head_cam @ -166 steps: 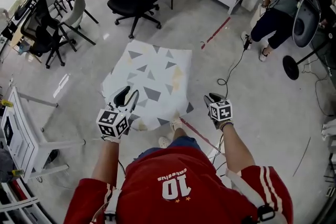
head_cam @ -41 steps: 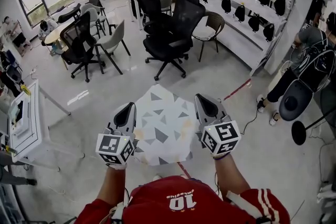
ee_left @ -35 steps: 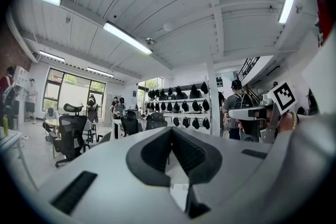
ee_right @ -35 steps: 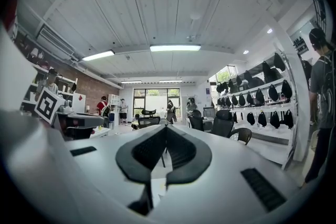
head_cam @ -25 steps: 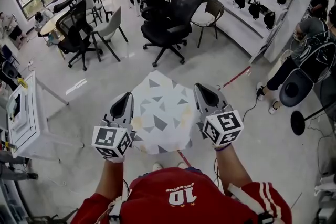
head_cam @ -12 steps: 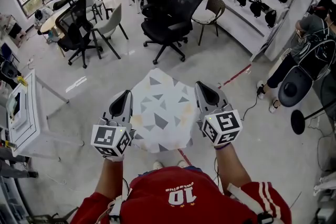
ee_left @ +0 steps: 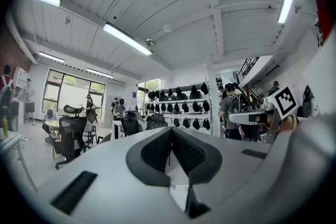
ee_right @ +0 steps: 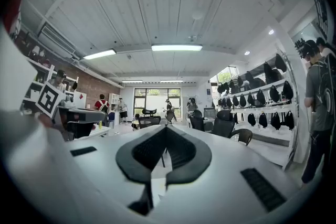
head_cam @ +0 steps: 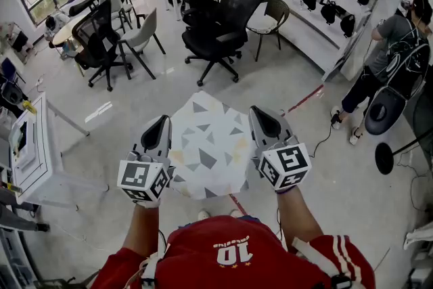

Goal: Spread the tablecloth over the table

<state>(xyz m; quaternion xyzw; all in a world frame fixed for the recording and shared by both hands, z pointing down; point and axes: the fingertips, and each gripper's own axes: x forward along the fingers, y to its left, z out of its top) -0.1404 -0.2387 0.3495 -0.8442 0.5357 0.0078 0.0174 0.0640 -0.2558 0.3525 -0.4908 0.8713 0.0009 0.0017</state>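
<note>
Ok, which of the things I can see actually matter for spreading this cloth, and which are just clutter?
Job: tablecloth, held up between left gripper and right gripper, both shut on it.

Lying about: office chairs, shelf of black gear, red floor tape, standing person at right, white table at left (whether it's the target is unclear).

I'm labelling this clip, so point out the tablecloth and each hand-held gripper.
tablecloth [head_cam: 206,149], head view, middle of the patterned cloth
left hand-held gripper [head_cam: 164,122], head view, at its closed tips
right hand-held gripper [head_cam: 256,114], head view, at its closed tips
</note>
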